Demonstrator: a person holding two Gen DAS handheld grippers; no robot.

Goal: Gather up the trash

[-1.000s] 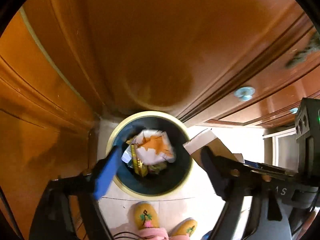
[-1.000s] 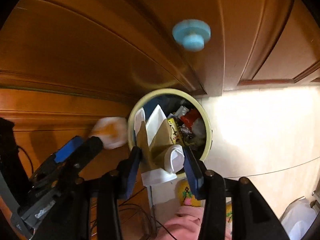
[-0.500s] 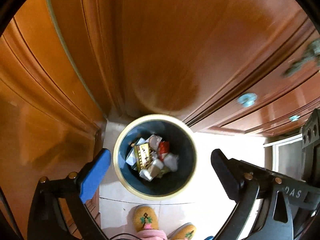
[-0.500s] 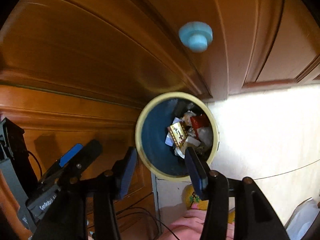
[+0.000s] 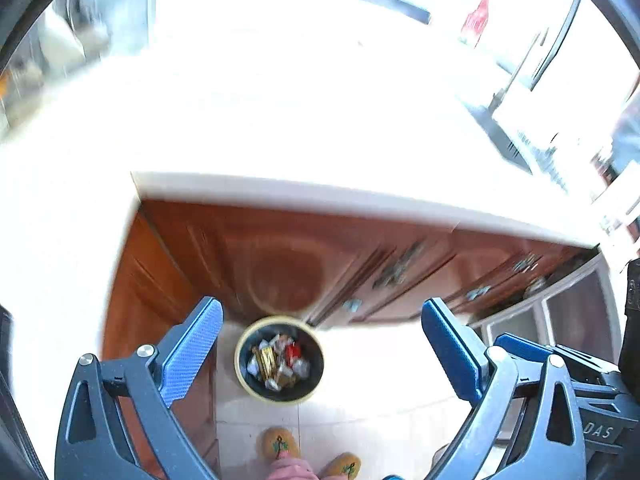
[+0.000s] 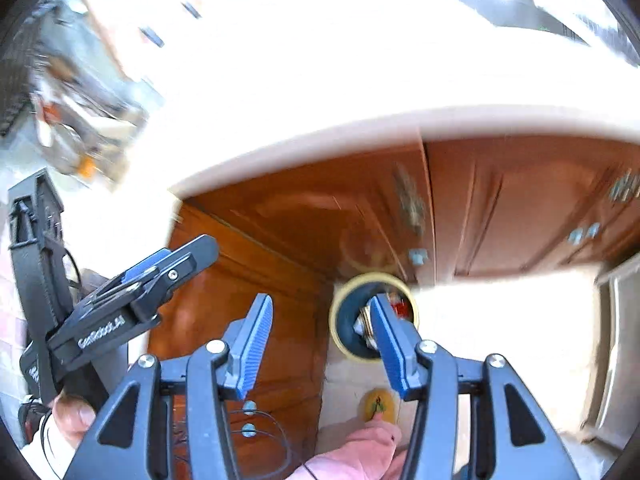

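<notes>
Trash [image 5: 279, 364] lay in a round bin [image 5: 244, 376] on the pale floor [image 5: 380, 372], low in the left wrist view, at about six o'clock. Left gripper [image 5: 322, 348] spread wide, nothing between its blue pads [image 5: 192, 352], bin seen in the gap. Brown cabinets [image 5: 288, 260] just behind the bin at twelve o'clock, white counter [image 5: 320, 128] above them. Two yellow slippers [image 5: 280, 444] at six o'clock, near the bin.

In the right wrist view, bin [image 6: 344, 320] with trash [image 6: 400, 307] just right of the middle, partly hidden by the right pad. Right gripper [image 6: 322, 348] half spread and empty, pads [image 6: 252, 344] apart. Left gripper [image 6: 160, 276] at nine o'clock, held by a hand [image 6: 74, 416]. Pink sleeve [image 6: 360, 452] at six o'clock. Rest of the room too blurry to tell.
</notes>
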